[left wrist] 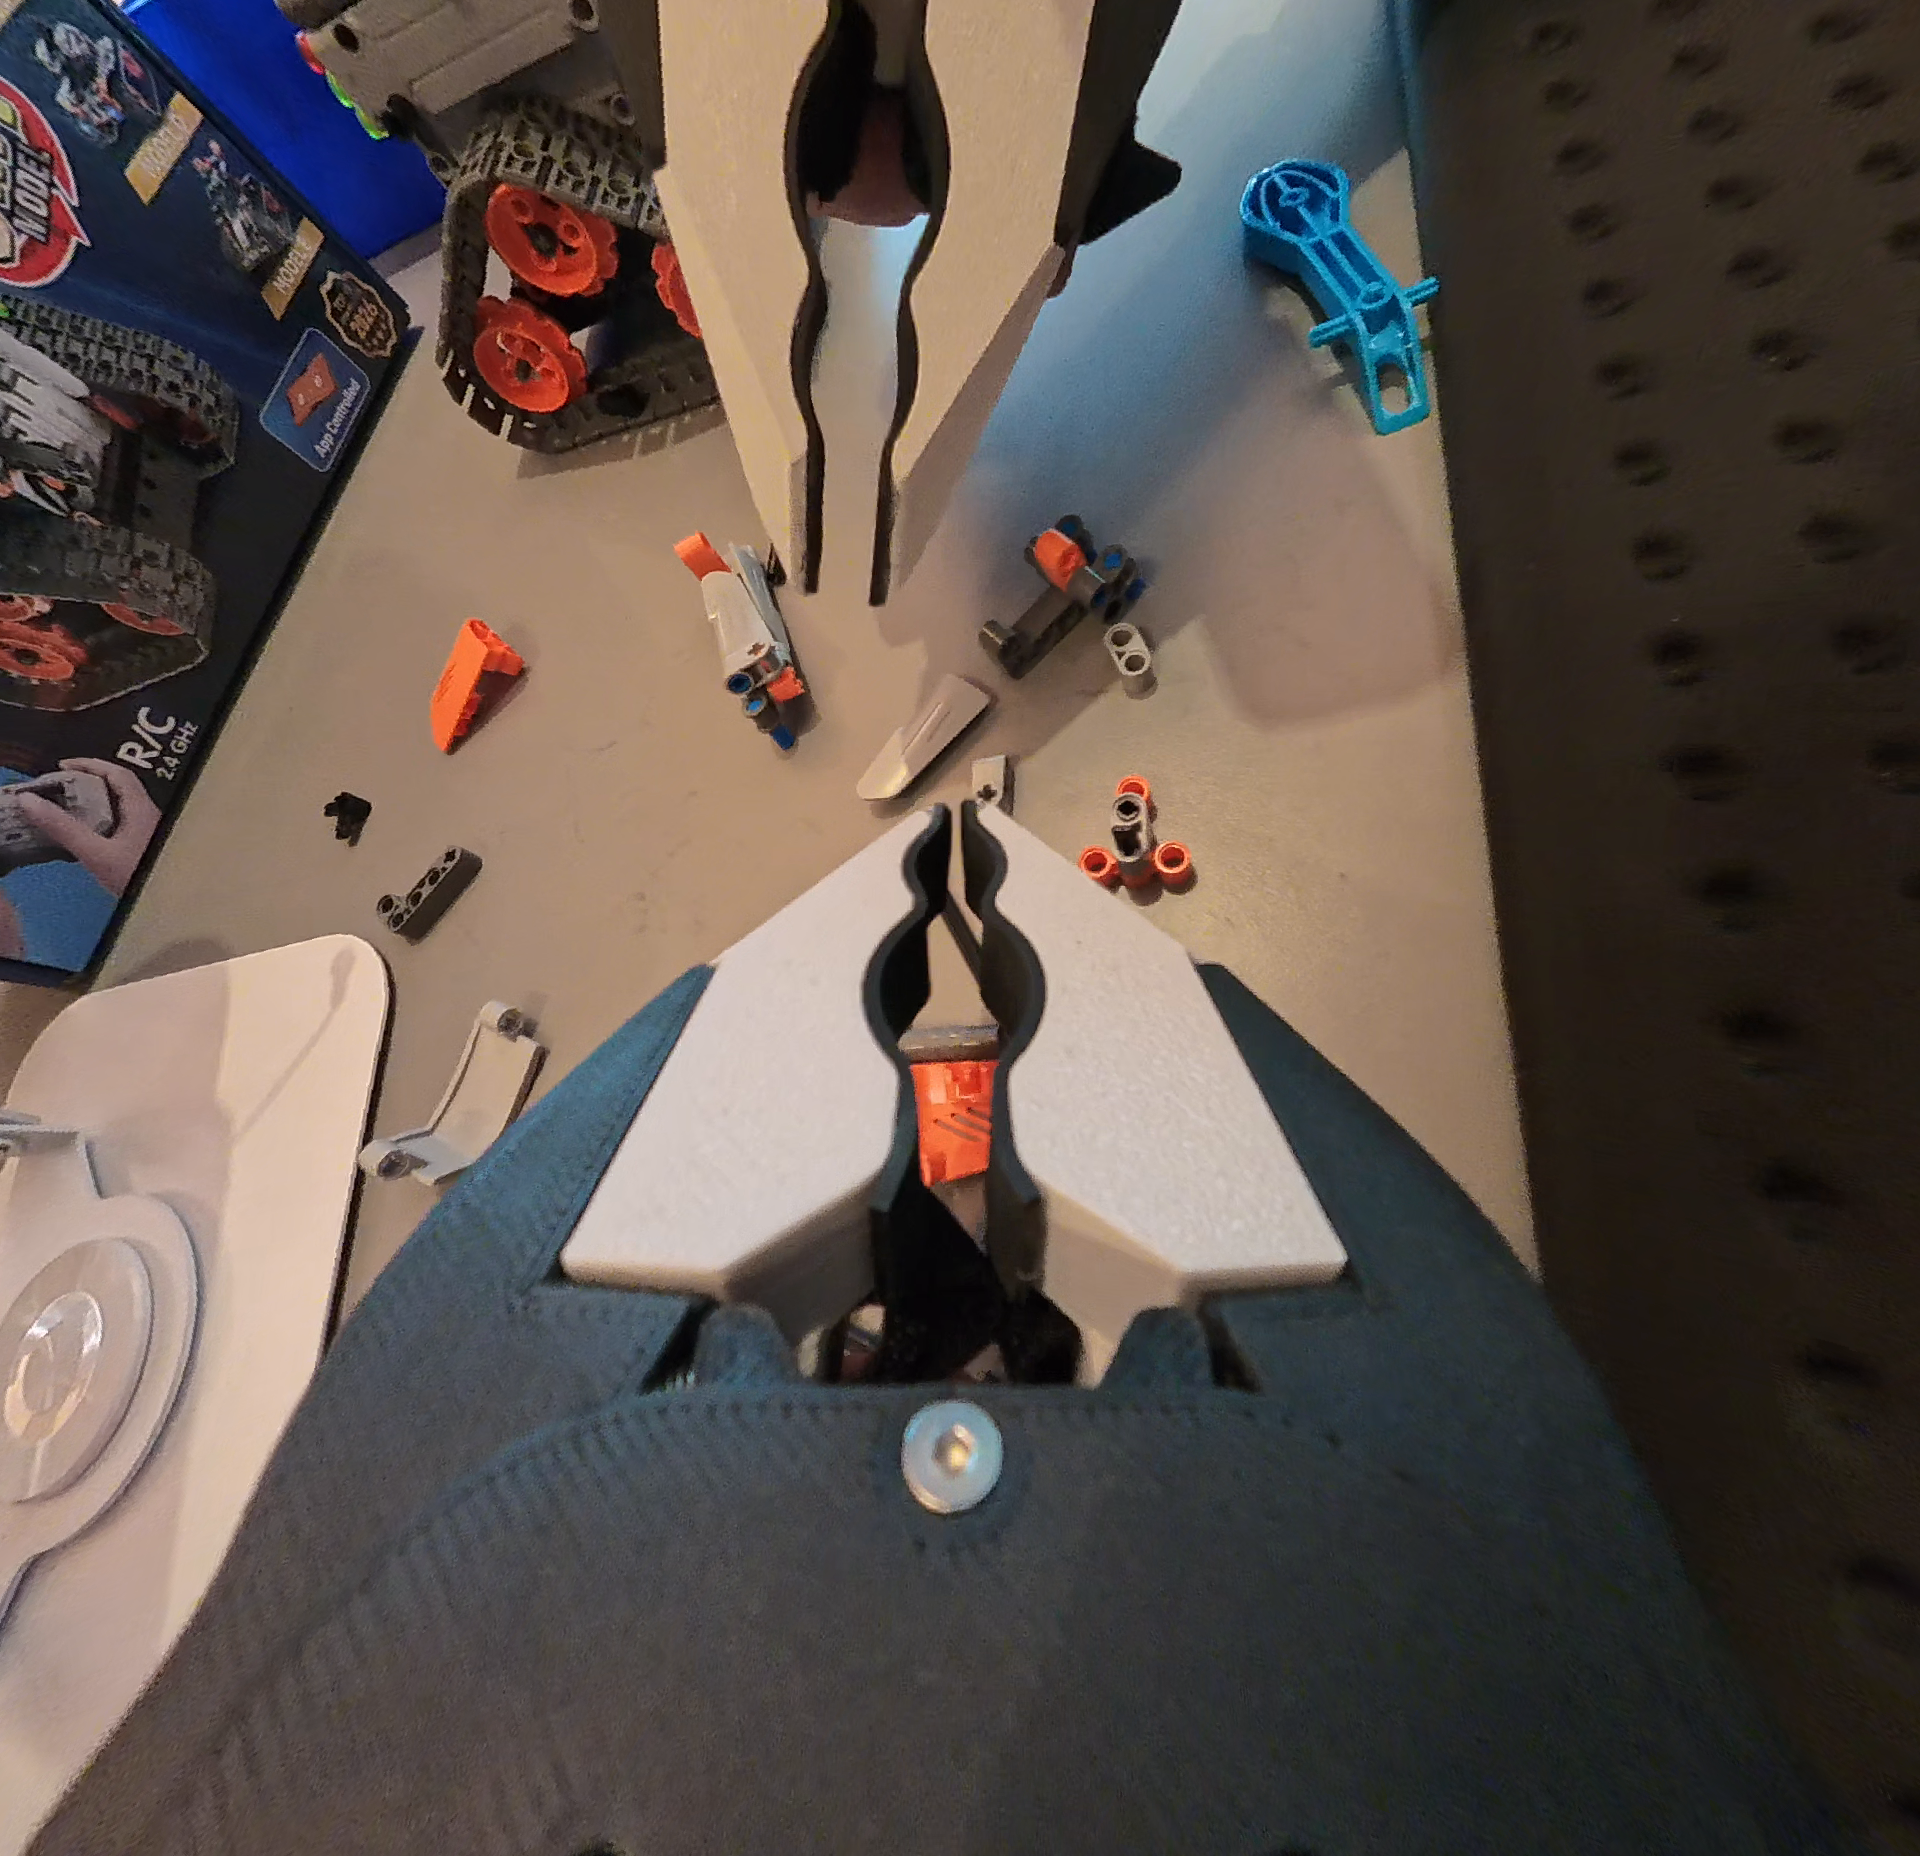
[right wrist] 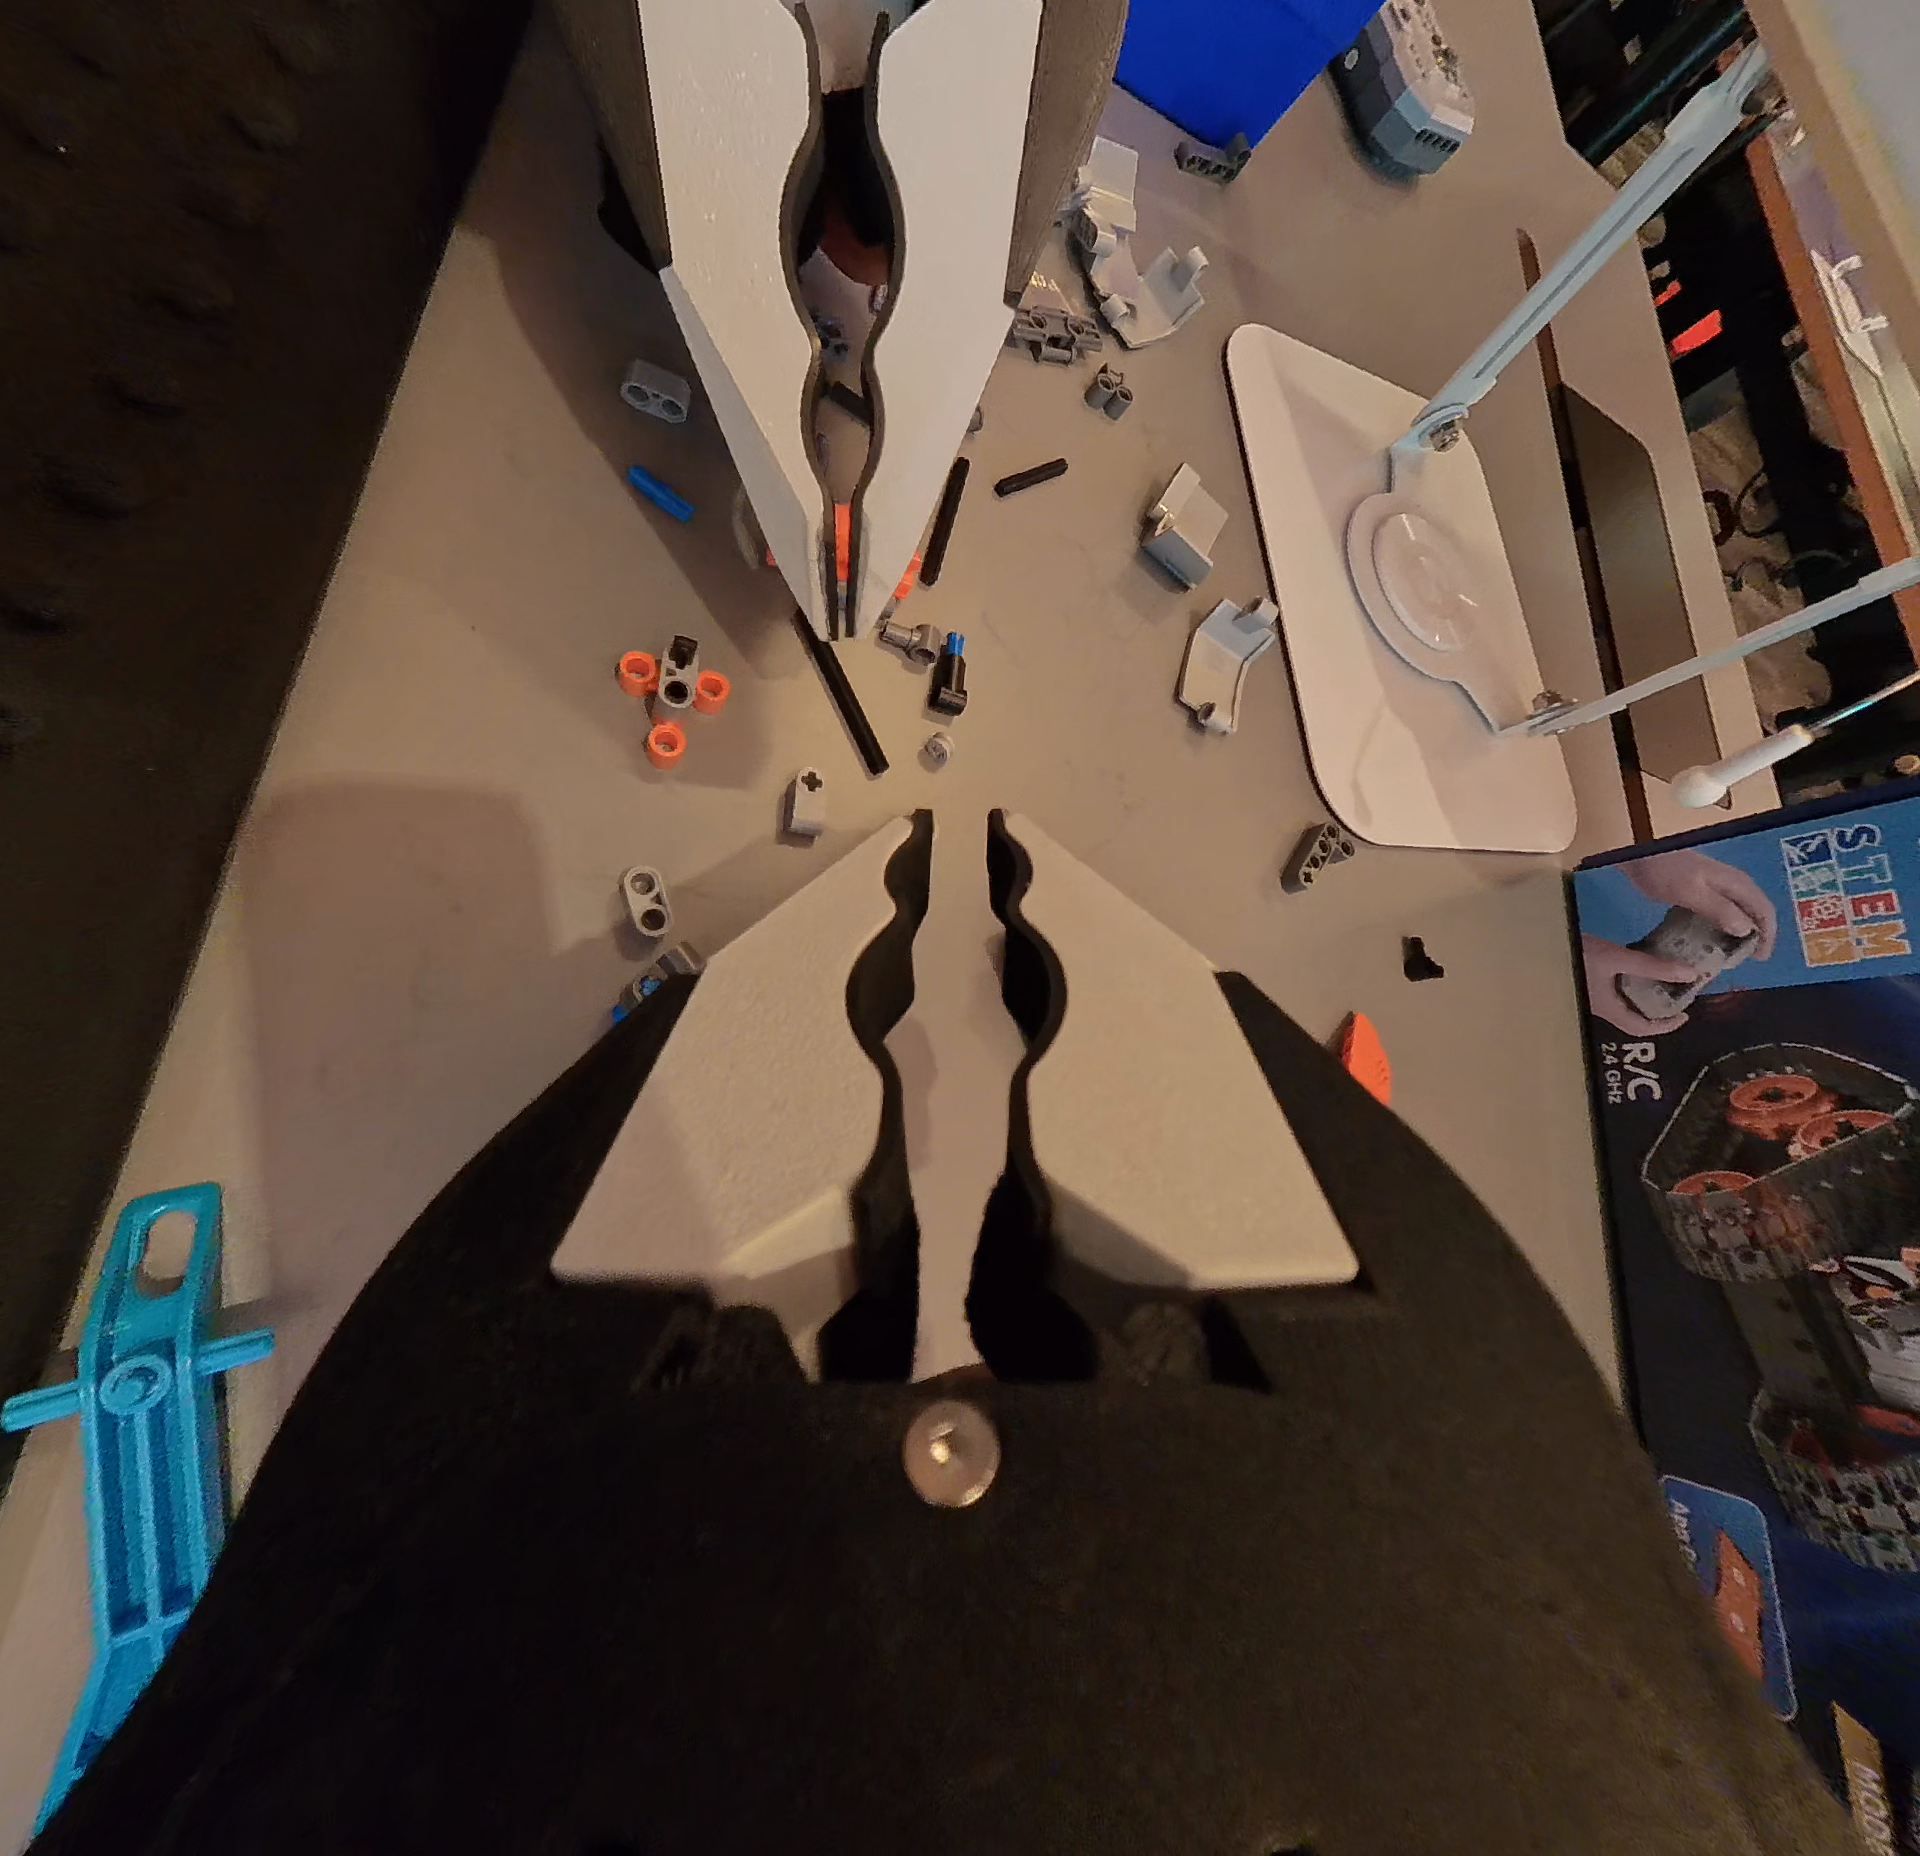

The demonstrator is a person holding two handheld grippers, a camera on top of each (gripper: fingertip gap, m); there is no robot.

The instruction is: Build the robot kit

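My left gripper [left wrist: 956,817] is shut on a small orange piece [left wrist: 951,1120] that sits deep between its jaws, low over the table. In the right wrist view the left gripper [right wrist: 844,627] comes in from the top, with orange showing between its fingers. A black axle [right wrist: 844,700] runs out from under its tips; I cannot tell whether it is held. My right gripper [right wrist: 958,819] is slightly open and empty. It faces the left one tip to tip, a short gap apart, and also shows in the left wrist view [left wrist: 842,585]. A small white piece with a cross hole [right wrist: 805,798] lies between them.
Loose bricks lie on the grey table [left wrist: 623,819], among them an orange and grey connector cluster [left wrist: 1138,850]. A tracked model with orange wheels [left wrist: 551,279] stands behind. A product box [left wrist: 125,456], a white magnifier base [right wrist: 1403,580] and a blue separator tool [left wrist: 1340,279] lie around. Some 5 centimeters of space lies between my two pairs of fingers.
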